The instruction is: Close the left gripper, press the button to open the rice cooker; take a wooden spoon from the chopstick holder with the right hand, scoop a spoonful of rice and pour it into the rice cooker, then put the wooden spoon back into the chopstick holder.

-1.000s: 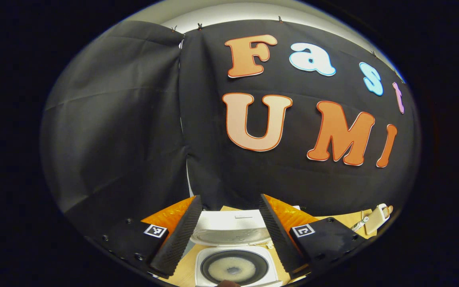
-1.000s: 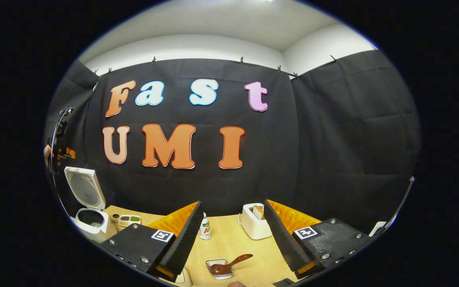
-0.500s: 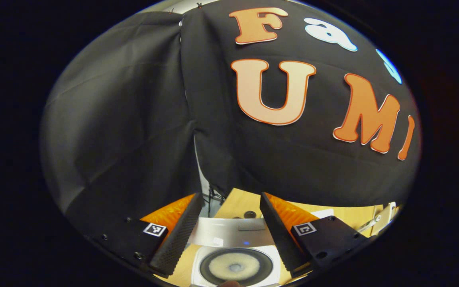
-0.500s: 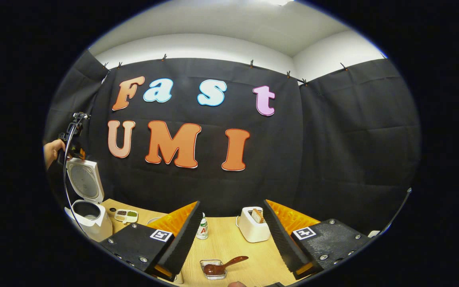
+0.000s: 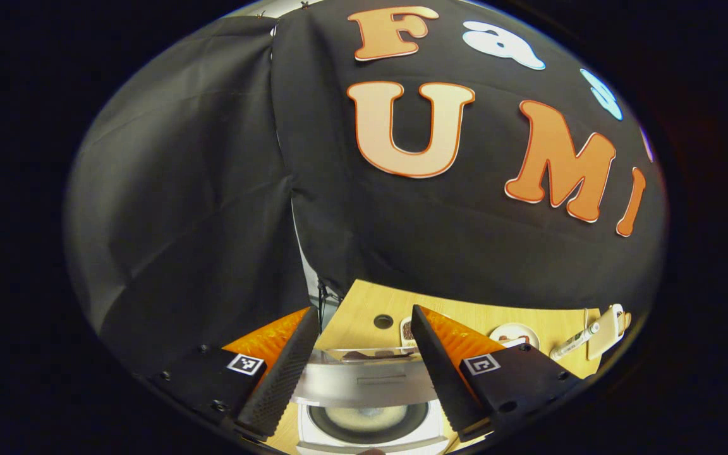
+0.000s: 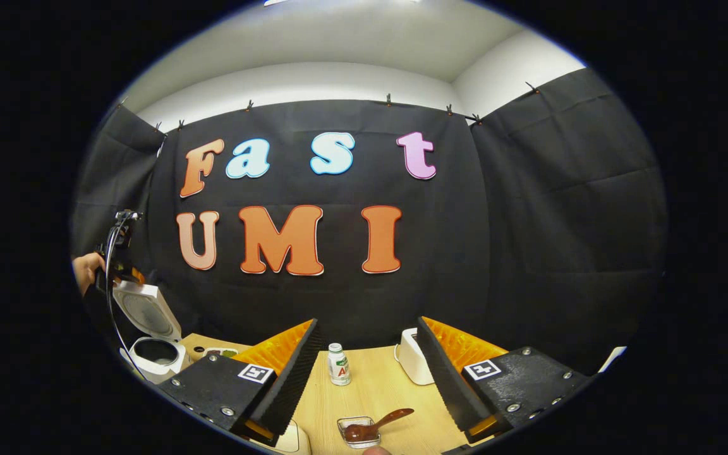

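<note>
The white rice cooker (image 5: pixel 364 436) sits just under my left gripper (image 5: pixel 364 311), its pot holding pale rice (image 5: pixel 364 416). Its lid (image 5: pixel 364 381) leans forward over the pot, its edge spanning the gap between my open fingers. In the right gripper view the same cooker (image 6: pixel 155 354) stands at the far left. There the lid (image 6: pixel 147 308) is tilted, with the left gripper (image 6: pixel 121 249) and a hand (image 6: pixel 86 272) at its top edge. My right gripper (image 6: pixel 368 322) hangs open and holds nothing. Below it a wooden spoon (image 6: pixel 382 423) rests with its bowl in a small glass dish (image 6: pixel 356 432).
A small bottle (image 6: pixel 339 371) and a white toaster (image 6: pixel 411 365) stand at the back of the wooden table (image 6: pixel 376 392). Behind the cooker lie a table hole (image 5: pixel 383 321), a seasoning dish (image 5: pixel 406 328), a plate (image 5: pixel 515 331), a pen (image 5: pixel 569 345) and a cream holder (image 5: pixel 607 330).
The cooker lid has tipped forward from upright to slanted over the pot, with the left gripper following it. The right gripper shifted a little; the toaster slid partly behind its finger.
</note>
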